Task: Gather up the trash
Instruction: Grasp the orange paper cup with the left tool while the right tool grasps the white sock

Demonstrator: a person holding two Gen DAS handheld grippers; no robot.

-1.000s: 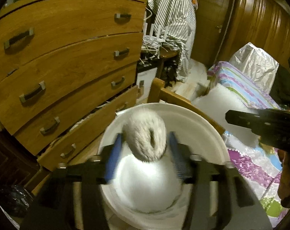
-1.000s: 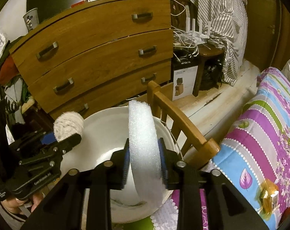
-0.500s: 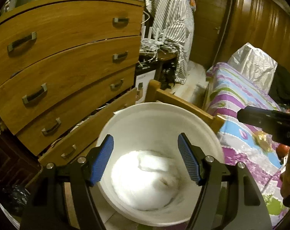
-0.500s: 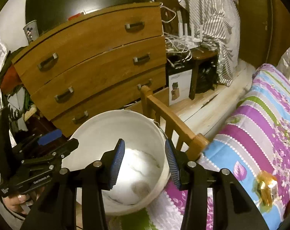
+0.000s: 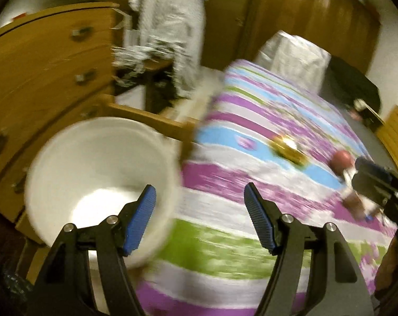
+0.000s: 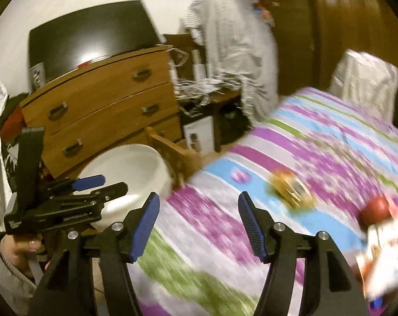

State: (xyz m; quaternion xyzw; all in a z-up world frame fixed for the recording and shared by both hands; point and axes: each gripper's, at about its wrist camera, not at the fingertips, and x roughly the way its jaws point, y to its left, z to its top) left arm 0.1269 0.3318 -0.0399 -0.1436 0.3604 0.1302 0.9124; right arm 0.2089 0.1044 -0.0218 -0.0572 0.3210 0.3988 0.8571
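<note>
Both grippers have swung from the bucket [image 5: 93, 163] toward the bed [image 5: 251, 184]; left gripper [image 5: 200, 221] spread and empty, right gripper [image 6: 197, 223] opening, gold wrapper [image 6: 291, 189] beyond its jaws.

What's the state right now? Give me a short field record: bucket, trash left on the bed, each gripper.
bucket: white bucket beside the bed, wooden chair behind it
trash on bed: gold wrapper; red-capped item on the striped bedspread; details blurred
left gripper: open, nothing between its pads
right gripper: jaws opening, nothing between them
</note>
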